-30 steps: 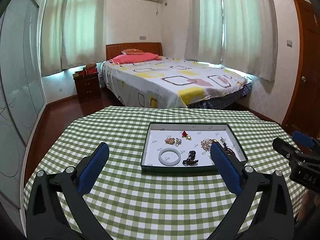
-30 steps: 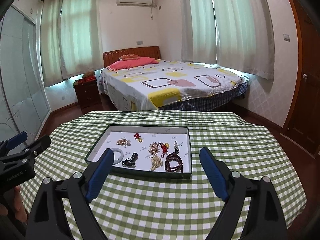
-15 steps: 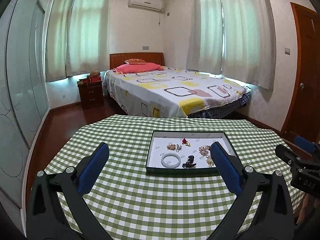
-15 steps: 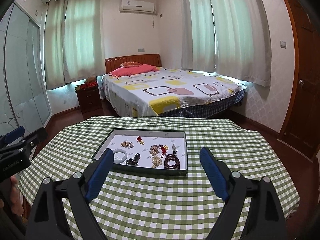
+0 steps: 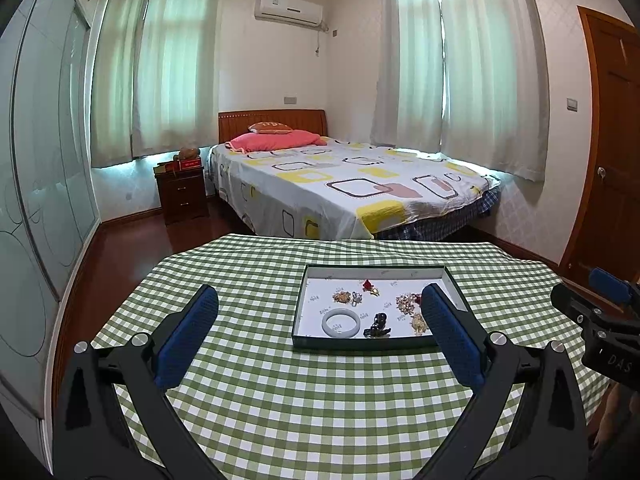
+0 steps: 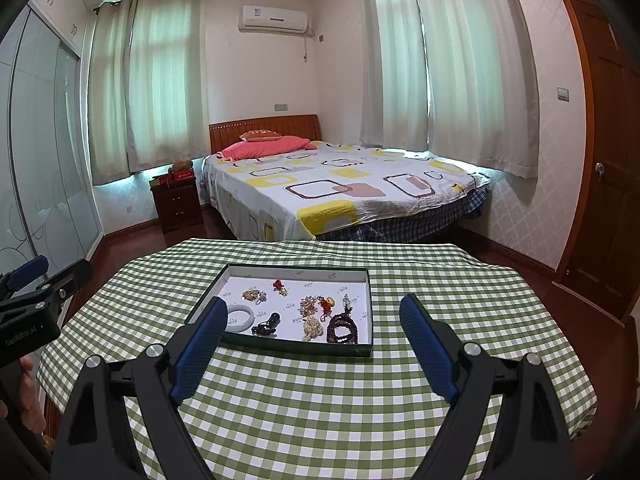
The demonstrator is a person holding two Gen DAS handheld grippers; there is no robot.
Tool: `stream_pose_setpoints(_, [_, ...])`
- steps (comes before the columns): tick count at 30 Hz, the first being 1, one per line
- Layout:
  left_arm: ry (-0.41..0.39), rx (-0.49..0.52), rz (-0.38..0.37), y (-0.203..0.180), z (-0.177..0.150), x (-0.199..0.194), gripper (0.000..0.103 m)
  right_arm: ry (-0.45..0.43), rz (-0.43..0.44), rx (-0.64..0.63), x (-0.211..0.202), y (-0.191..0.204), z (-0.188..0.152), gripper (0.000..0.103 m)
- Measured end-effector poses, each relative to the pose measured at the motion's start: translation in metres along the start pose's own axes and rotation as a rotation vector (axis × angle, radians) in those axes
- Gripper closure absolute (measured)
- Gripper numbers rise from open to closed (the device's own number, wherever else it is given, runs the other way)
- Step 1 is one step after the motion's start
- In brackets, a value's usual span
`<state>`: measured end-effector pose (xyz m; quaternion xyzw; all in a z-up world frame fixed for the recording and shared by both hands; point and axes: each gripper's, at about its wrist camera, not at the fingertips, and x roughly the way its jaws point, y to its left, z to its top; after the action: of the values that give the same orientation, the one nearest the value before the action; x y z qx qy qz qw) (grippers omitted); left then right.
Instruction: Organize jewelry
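While loose in 1 shallow layer: jewelry all inside the tray (image 6: 362,350), nothing seen on the cloth outside it.
Tray: dark-rimmed, white-floored, flat on the checked tablecloth (image 6: 320,408), toward the cloth's far half; low walls likely there to stop small pieces rolling off.
White bangle (image 6: 241,317): near-left corner of the tray, flat.
Dark piece (image 6: 267,325): just right of the bangle, near the tray's front wall.
Gold cluster (image 6: 253,295): behind the bangle, mid-left of the tray.
Red charm (image 6: 279,286): toward the tray's back wall.
Pearly tangle (image 6: 311,316): right of tray centre, pieces touching, not sorted apart.
Dark bead string (image 6: 341,327): near-right corner of the tray, coiled.
Left gripper (image 5: 318,334): held back short of the tray's near-left side, fingers spread wide, nothing between them.
Right gripper (image 6: 314,338): short of the tray's front wall, fingers spread wide, empty, aimed at the tray.
Stage, as a judgement: fits both a tray awaiting sorting and one just filled; cannot tell which.
Bed (image 6: 340,192): well beyond the tray, apart from the table.
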<state>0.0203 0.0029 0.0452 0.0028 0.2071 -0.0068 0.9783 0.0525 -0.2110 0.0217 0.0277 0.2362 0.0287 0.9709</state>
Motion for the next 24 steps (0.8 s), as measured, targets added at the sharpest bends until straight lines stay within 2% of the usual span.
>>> stream_pose_setpoints(24, [0.000,-0.015,-0.001,0.0035,-0.0022,0.0001,0.004,-0.002,0.001,-0.002,-0.0008,0.0025,0.0009,0.018])
